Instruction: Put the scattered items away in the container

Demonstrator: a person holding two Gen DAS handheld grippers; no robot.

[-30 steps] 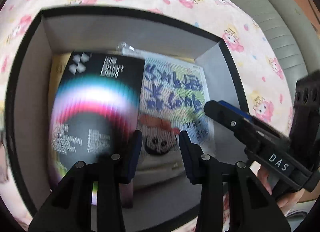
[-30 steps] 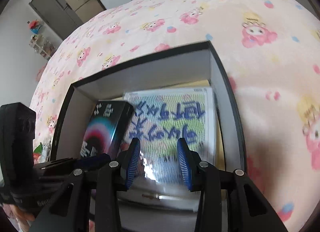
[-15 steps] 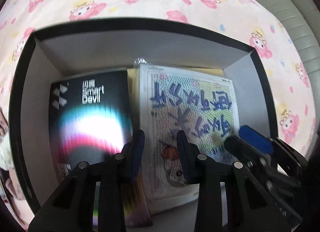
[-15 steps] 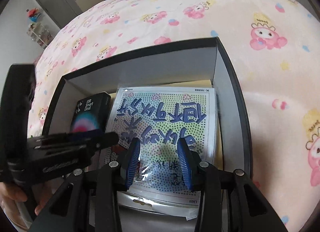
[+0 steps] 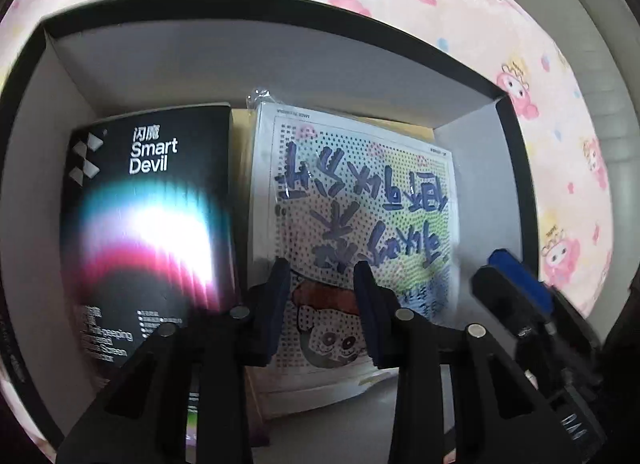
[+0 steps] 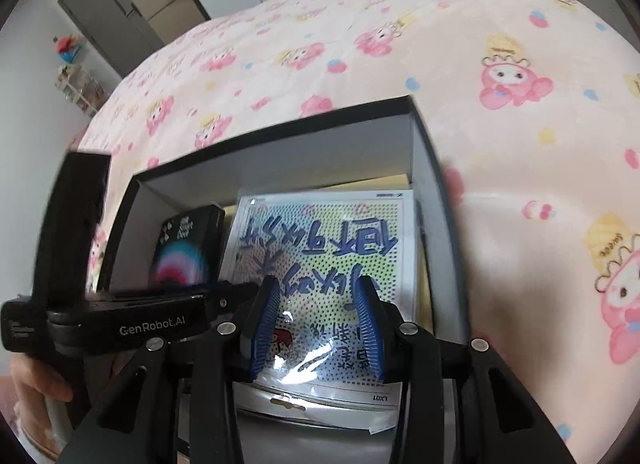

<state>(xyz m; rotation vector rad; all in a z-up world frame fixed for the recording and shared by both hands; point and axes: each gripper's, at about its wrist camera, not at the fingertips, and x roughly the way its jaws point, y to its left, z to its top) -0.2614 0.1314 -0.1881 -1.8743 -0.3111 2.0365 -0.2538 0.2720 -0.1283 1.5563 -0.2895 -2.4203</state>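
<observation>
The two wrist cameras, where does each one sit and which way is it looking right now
Left wrist: on the left gripper, looking steeply down into the black box; its own fingers and the right gripper show.
Right wrist: on the right gripper, aimed down at the box and bedspread; a hand shows.
Shared: the Smart Devil package and dotted sheet.

Soft daylight fills both my views, glare whitens the black packet [image 5: 148, 224] and the plastic sleeve [image 6: 320, 360] inside the box [image 5: 280, 60], whose fisheye-bent rim blurs slightly.
</observation>
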